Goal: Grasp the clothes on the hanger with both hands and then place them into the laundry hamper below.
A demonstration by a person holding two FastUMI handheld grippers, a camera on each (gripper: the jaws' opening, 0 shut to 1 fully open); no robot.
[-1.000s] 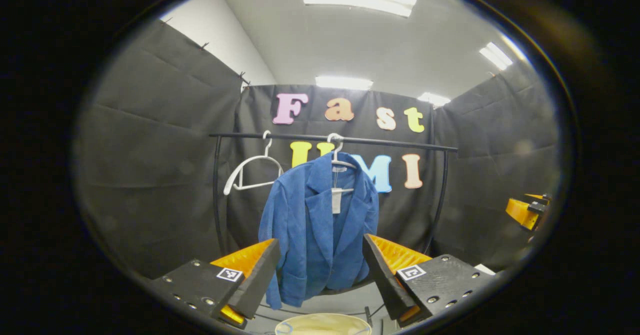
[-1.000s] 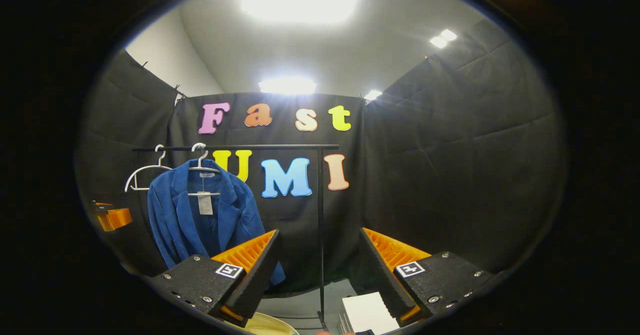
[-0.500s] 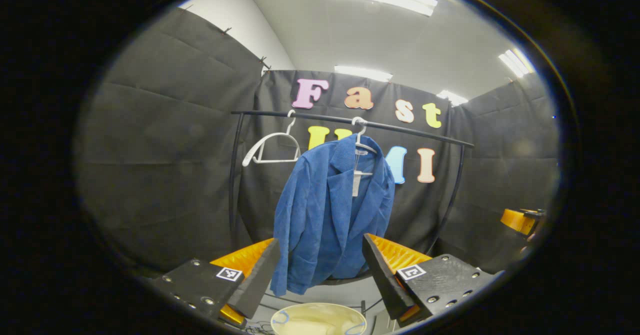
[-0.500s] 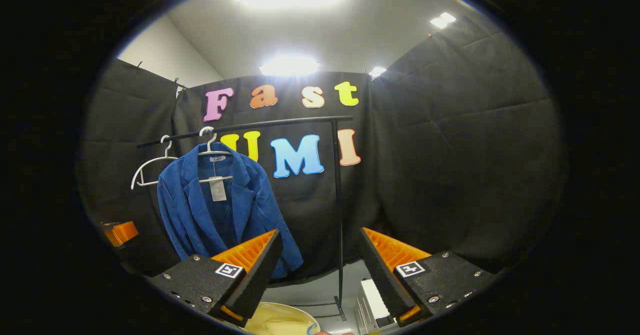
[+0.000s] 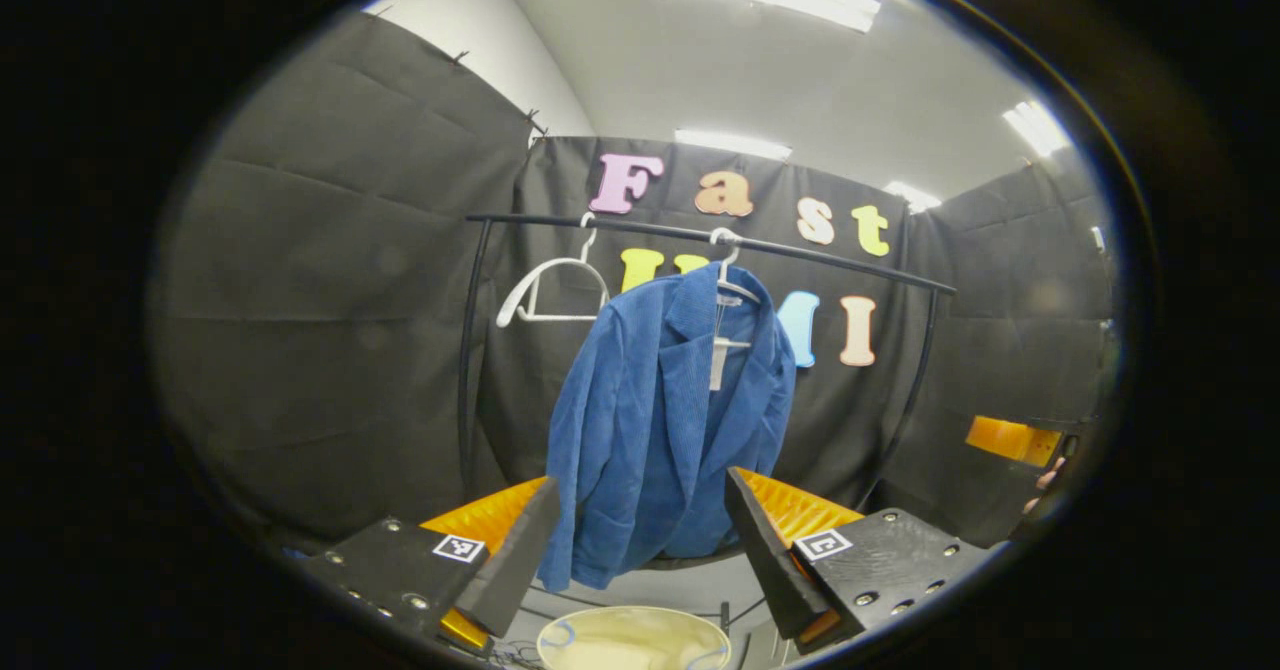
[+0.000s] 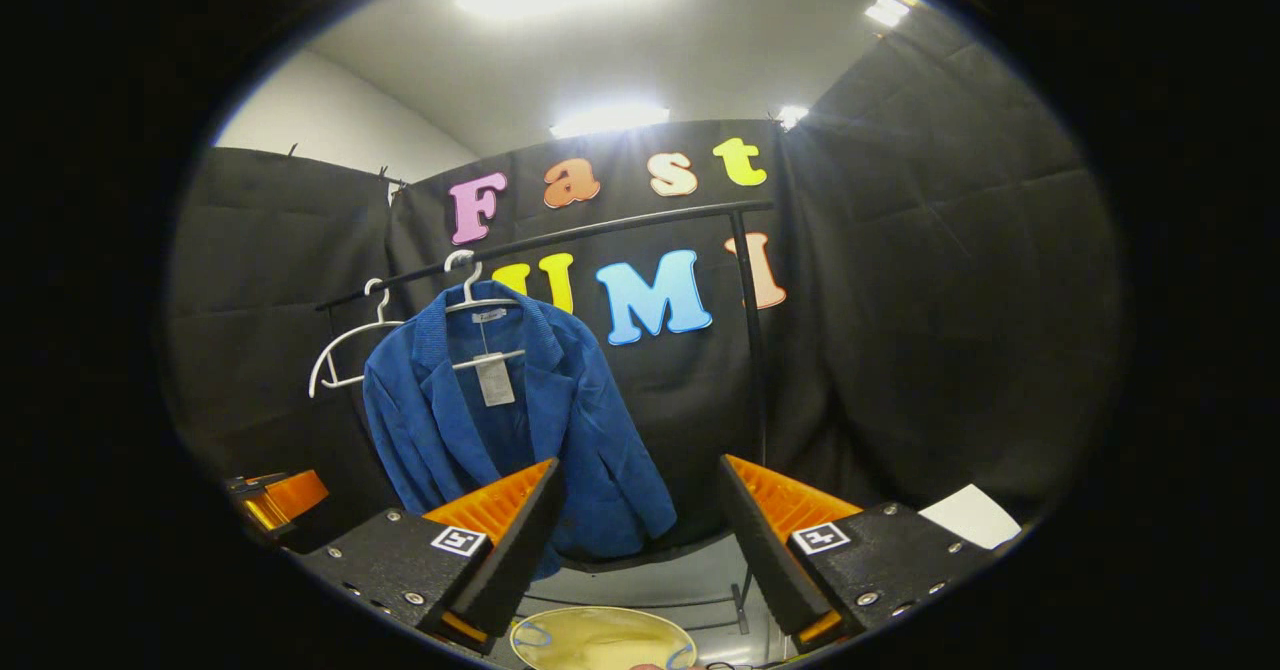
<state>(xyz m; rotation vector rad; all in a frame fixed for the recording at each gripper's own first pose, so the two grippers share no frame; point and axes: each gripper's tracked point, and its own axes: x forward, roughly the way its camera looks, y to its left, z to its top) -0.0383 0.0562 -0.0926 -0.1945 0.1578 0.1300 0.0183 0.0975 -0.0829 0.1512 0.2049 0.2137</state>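
You are holding the left gripper and right gripper wide apart, gripping nothing; the blue jacket is hanging beyond, the hamper being cut off below.

1. Blue corduroy jacket hangs open-fronted on a white plastic hanger, hooked over a black metal rail; pale tag dangles at the collar
2. Round cream laundry hamper sits on the floor below the jacket, mouth up, blue marks at its rim; nothing blue inside
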